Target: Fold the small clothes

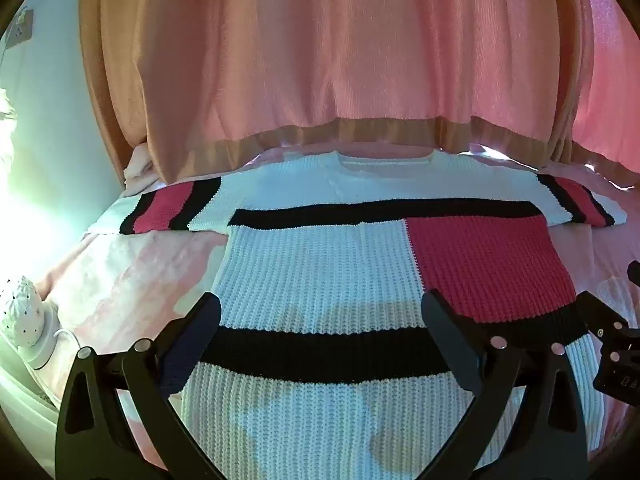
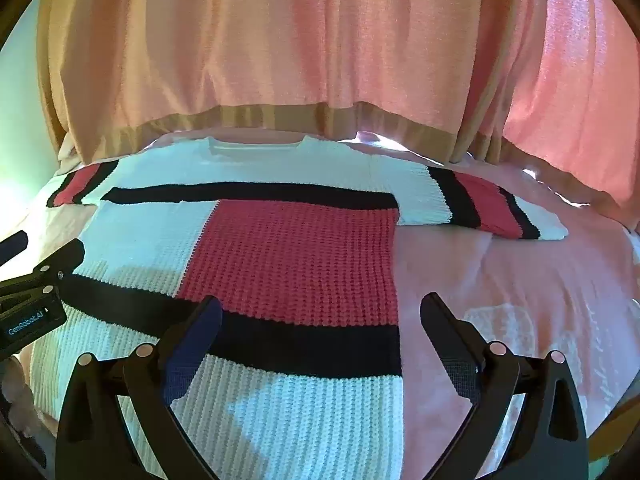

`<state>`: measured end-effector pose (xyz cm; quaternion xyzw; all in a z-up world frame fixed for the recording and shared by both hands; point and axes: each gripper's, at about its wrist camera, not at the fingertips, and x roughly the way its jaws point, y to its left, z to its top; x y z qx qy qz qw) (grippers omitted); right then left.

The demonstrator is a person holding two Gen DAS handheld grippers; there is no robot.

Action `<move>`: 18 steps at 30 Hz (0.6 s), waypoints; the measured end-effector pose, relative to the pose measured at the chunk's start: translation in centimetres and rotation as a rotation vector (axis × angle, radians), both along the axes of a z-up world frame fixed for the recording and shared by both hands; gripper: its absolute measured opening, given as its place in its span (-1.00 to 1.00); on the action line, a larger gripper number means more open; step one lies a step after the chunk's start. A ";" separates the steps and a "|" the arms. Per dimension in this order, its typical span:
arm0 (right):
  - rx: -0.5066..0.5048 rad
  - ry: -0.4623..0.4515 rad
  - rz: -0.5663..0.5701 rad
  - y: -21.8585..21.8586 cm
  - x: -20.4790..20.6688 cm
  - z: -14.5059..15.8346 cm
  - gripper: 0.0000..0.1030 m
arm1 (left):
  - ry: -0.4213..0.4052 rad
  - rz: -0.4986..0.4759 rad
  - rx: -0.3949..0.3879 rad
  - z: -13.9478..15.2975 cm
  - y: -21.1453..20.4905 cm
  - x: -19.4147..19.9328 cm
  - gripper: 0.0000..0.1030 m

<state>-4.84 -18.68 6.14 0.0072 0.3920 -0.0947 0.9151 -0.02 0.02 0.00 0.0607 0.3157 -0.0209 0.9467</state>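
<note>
A knitted sweater (image 1: 320, 272) in white, black and red blocks lies flat on a pink bed (image 1: 132, 280), collar at the far side, both striped sleeves spread sideways. My left gripper (image 1: 320, 308) hovers open over the sweater's lower left part, nothing between its fingers. In the right wrist view the same sweater (image 2: 288, 256) fills the left and middle. My right gripper (image 2: 320, 312) hangs open above the sweater's lower right edge, its right finger over the bare sheet. Each gripper shows at the other view's edge: the right gripper (image 1: 616, 340), the left gripper (image 2: 36, 284).
Pink and tan curtains (image 1: 340, 60) hang right behind the bed's far edge. A white perforated lamp (image 1: 22, 312) stands at the left beside the bed. Bare pink sheet (image 2: 500, 280) stretches to the right of the sweater. A light wall (image 1: 52, 120) is at the left.
</note>
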 end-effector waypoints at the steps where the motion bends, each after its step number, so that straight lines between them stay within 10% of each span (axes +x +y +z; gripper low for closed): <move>1: -0.003 -0.001 -0.002 0.0 0.0 0.0 0.90 | 0.002 0.001 -0.002 0.0 0.0 0.0 0.90; 18: 0.008 -0.004 0.003 0.5 0.3 0.2 0.90 | 0.022 0.007 0.003 -0.9 0.0 0.1 0.90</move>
